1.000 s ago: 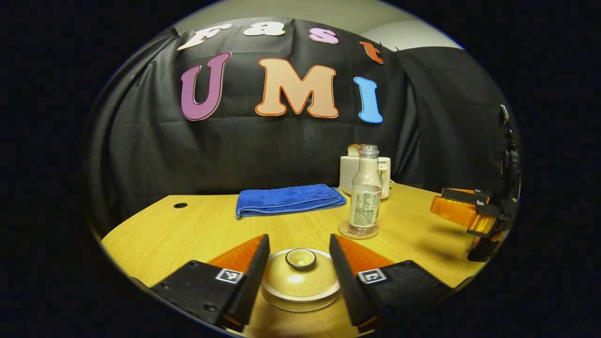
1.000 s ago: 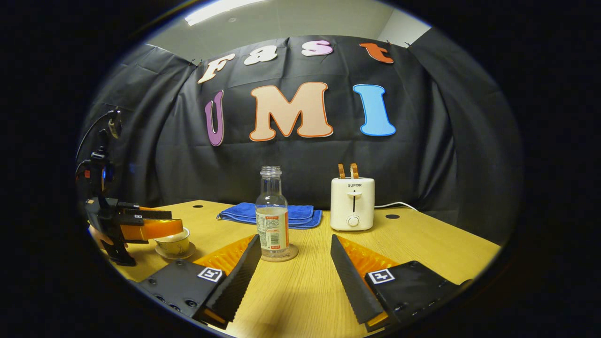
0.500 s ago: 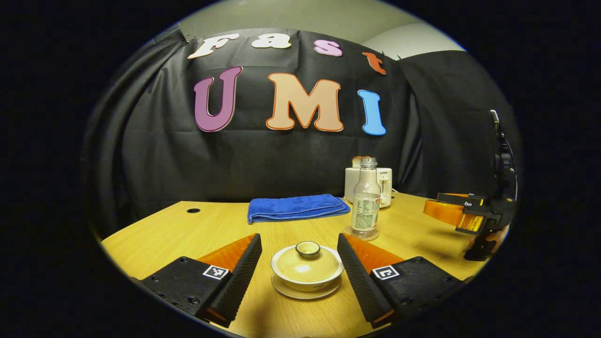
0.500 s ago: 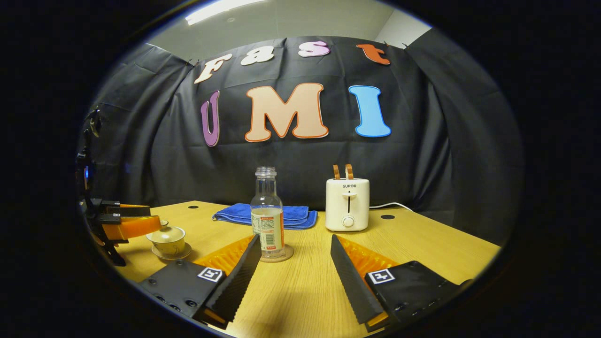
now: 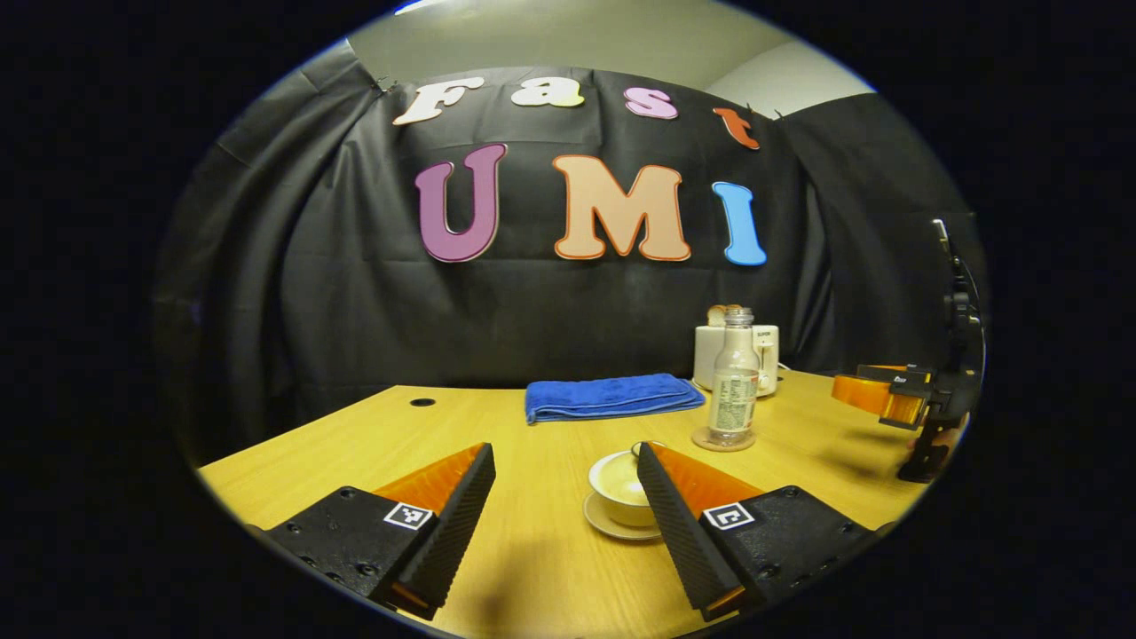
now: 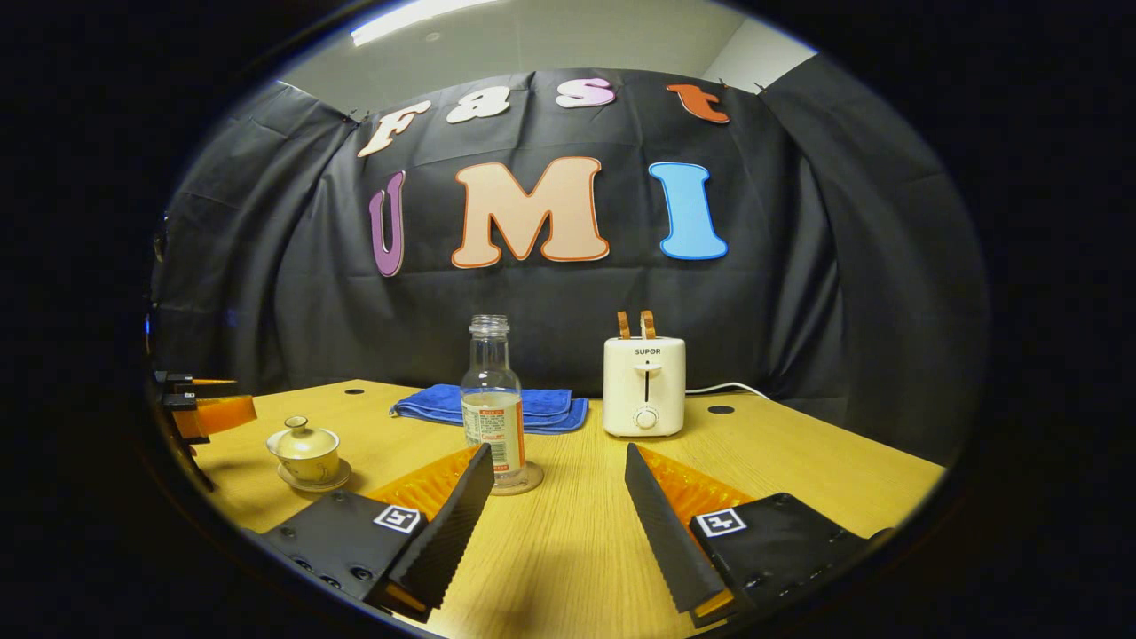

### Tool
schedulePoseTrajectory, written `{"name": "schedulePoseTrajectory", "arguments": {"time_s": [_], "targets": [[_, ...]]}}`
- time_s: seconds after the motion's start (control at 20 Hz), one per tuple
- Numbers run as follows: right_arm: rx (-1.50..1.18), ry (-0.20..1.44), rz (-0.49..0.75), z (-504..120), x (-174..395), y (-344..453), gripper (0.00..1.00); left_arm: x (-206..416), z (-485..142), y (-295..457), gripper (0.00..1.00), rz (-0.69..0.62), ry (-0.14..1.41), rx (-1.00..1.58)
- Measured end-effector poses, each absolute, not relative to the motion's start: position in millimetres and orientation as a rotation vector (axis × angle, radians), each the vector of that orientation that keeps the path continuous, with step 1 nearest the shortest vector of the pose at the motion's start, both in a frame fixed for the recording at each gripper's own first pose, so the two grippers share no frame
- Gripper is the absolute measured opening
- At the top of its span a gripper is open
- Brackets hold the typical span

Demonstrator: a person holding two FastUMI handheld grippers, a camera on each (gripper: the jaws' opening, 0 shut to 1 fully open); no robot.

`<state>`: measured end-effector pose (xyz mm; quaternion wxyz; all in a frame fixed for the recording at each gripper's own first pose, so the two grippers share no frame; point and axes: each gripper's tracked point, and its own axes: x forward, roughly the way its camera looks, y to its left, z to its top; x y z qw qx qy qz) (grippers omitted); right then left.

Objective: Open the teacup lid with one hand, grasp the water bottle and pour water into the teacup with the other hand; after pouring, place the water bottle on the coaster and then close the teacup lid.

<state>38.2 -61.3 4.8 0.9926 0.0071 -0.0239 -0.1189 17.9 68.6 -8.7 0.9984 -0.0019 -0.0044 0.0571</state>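
Lid (image 6: 303,436) on the cup (image 6: 306,461), bottle (image 6: 491,404) on its coaster (image 6: 525,481); both grippers (image 5: 564,519) (image 6: 559,524) wide, holding nothing.

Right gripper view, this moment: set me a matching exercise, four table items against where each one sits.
Items:
1. clear plastic water bottle
2. beige ceramic teacup lid
3. folded blue towel
4. cream toaster

Places:
A. on the teacup, over its saucer
B. flat on the wooden table, behind the bottle
C. upright on the round coaster
D. near the black cloth, two slices sticking up

Pairs: 1-C, 2-A, 3-B, 4-D
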Motion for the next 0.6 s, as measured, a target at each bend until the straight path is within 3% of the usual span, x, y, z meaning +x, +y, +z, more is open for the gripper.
{"name": "schedulePoseTrajectory", "arguments": {"time_s": [0.1,0.15,0.35,0.5,0.6], "targets": [[0.014,-0.048,-0.255,6,36,-63,0.95,12,-9,82,0.94,0.160,-0.009,-0.002],[0.014,-0.048,-0.262,6,34,-65,1.00,10,-9,87,0.95,0.180,-0.009,-0.002],[0.012,-0.048,-0.285,5,25,-72,0.89,2,-10,110,0.94,0.259,-0.008,-0.003],[0.010,-0.048,-0.300,6,18,-75,1.00,0,-10,113,0.94,0.282,-0.008,-0.001],[0.009,-0.048,-0.310,5,17,-78,0.89,0,-10,114,0.94,0.290,-0.008,-0.001]]}}
